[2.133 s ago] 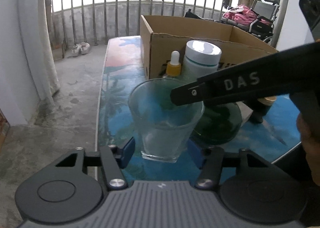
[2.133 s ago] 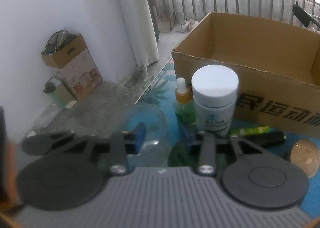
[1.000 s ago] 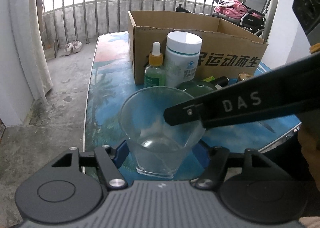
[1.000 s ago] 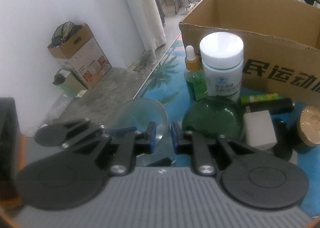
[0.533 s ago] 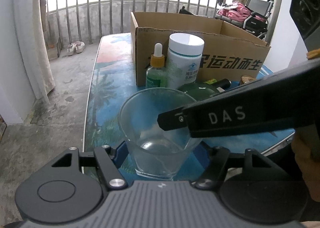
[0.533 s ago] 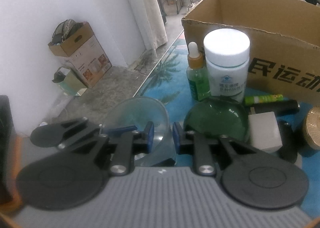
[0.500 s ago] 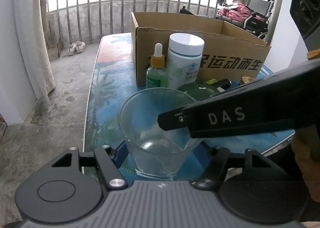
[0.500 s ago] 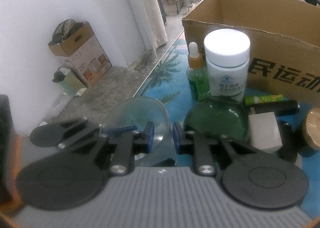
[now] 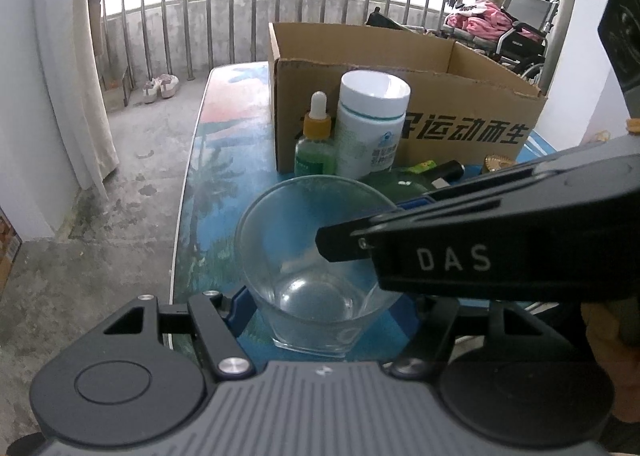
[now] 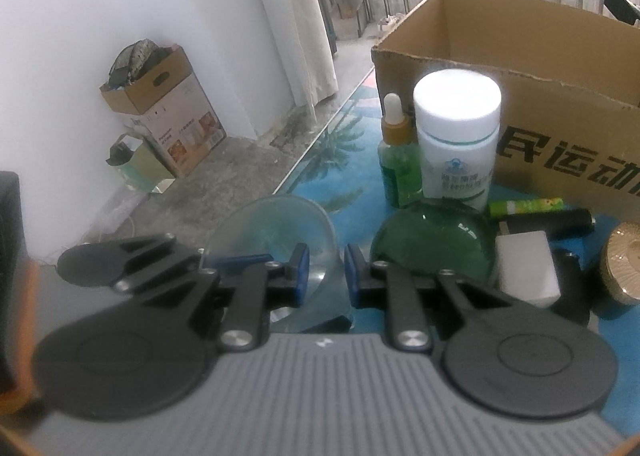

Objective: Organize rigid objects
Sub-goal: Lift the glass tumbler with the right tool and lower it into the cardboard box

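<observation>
A clear drinking glass (image 9: pixel 312 256) stands upright between the blue pads of my left gripper (image 9: pixel 326 306), which is shut on its lower sides. My right gripper (image 10: pixel 326 274) is shut on the glass's (image 10: pixel 272 224) near wall, one pad inside the rim and one outside. In the left wrist view its black finger (image 9: pixel 440 252) reaches over the rim from the right. Behind the glass an open cardboard box (image 9: pixel 400 96) sits on the blue table (image 9: pixel 216 184).
In front of the box stand a white jar (image 9: pixel 372 124) and a green dropper bottle (image 9: pixel 316 148). A green glass dome (image 10: pixel 432 244), white block (image 10: pixel 524 268), green tube (image 10: pixel 528 206), black cylinder (image 10: pixel 552 220) and gold-lidded jar (image 10: pixel 624 256) lie right of the glass. The table's left edge is close.
About two seconds ago the right gripper was open; since then it has closed on the glass's wall and both views have drawn back from the box. Nothing has moved in the last half second.
</observation>
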Demonstrator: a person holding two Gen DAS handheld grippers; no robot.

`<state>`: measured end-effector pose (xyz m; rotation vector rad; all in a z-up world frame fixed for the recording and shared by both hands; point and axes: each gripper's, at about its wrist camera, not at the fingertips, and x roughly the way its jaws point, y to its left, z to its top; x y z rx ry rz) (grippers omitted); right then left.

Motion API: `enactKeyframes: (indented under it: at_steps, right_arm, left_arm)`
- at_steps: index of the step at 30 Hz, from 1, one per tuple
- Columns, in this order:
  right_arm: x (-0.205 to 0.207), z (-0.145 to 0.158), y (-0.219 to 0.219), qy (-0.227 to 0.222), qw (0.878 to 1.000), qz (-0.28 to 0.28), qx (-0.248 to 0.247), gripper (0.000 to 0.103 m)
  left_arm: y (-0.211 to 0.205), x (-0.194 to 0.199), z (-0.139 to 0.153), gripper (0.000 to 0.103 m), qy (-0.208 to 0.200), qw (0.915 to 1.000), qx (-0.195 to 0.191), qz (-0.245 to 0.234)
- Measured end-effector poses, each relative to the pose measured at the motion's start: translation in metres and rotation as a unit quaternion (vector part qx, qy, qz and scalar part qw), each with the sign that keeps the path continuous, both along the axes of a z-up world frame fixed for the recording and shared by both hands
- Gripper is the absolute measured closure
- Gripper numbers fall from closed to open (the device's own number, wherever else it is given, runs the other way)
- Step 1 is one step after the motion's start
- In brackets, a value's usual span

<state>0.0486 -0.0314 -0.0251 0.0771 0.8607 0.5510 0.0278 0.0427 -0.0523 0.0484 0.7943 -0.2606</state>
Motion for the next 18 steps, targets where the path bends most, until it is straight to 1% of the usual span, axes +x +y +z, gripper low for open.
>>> enactKeyframes:
  at_steps: [9, 15, 18]
  right_arm:
    - [-0.011, 0.021, -0.007, -0.028, 1.000, 0.001, 0.011, 0.085]
    - [-0.023, 0.042, -0.014, -0.054, 0.998, 0.003, 0.023, 0.085]
    - [-0.031, 0.056, -0.019, -0.075, 0.997, 0.004, 0.028, 0.085]
  left_arm:
    - [-0.009, -0.007, 0.022, 0.034, -0.016, 0.9998, 0.011, 0.009]
    - [-0.016, -0.017, 0.043, 0.034, -0.042, 0.9988, 0.021, 0.013]
    - [-0.020, -0.022, 0.057, 0.034, -0.059, 0.9978, 0.023, 0.016]
